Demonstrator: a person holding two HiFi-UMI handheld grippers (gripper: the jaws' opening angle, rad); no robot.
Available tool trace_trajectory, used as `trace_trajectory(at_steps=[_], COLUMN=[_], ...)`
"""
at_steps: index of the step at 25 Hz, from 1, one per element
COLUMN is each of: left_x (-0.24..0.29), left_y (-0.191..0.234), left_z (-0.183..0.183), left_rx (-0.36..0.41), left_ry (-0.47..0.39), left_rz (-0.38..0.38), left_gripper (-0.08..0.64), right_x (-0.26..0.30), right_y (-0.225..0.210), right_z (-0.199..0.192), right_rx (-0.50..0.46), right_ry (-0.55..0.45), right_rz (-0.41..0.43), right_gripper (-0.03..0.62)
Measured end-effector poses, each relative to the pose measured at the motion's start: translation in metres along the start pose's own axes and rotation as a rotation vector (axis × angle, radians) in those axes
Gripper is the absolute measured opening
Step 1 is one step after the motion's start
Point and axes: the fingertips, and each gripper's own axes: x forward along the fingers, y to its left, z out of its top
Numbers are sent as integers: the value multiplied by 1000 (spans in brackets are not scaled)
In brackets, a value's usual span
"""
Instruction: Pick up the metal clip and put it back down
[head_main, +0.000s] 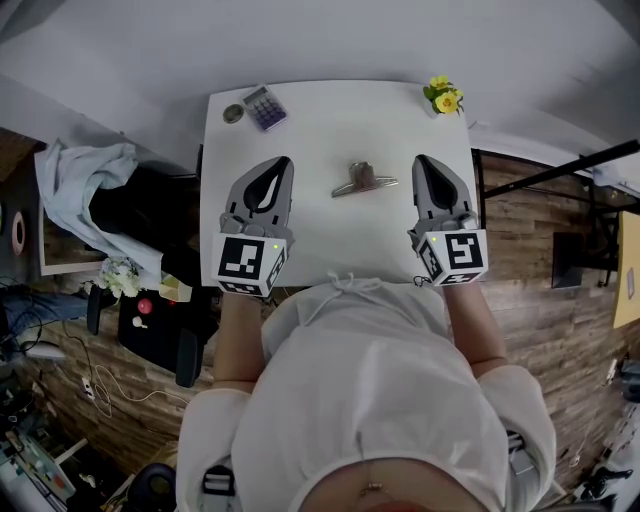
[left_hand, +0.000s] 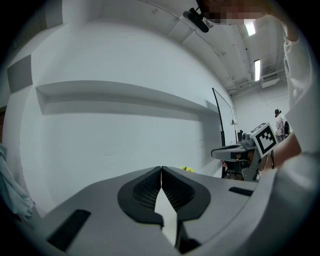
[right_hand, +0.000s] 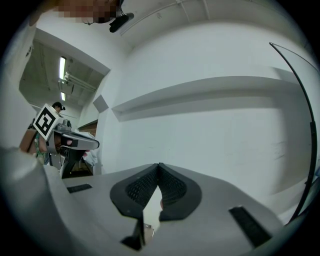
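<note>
The left tongs (head_main: 283, 163) are pressed together with nothing between them, and their own view shows the two dark pads meeting at the tip (left_hand: 161, 168). The right tongs (head_main: 421, 162) are also closed and empty, pads touching (right_hand: 159, 164). Both pairs hang over the near part of the white table (head_main: 320, 120), level with each other and pointing away from the person.

The metal clip (head_main: 362, 181) lies flat on the table between the two pairs of tongs, about level with their tips and a little nearer the right pair. Neither pair touches it.

With the clip resting free and both tongs shut, this looks like either the start, before any pick-up, or the rest after it has been set back; the frames do not settle which. If the pick-up is still to come, one pair would have to spread, swing inward over the clip and close on its raised part.

The clip's long axis runs across, from the left tongs toward the right tongs, with the right end slightly farther from the person. Its humped handle part points away from the person, toward the far edge of the table.
</note>
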Motion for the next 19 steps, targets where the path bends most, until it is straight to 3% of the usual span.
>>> trace_trajectory(at_steps=[19], left_x=[3], left_y=[3], left_z=[-7], left_rx=[-27], left_ry=[12], left_rz=[3], left_gripper=[20], right_x=[9], right_y=[5], right_z=[-10], right_rx=[7], right_ry=[25], right_rz=[4], right_gripper=[0])
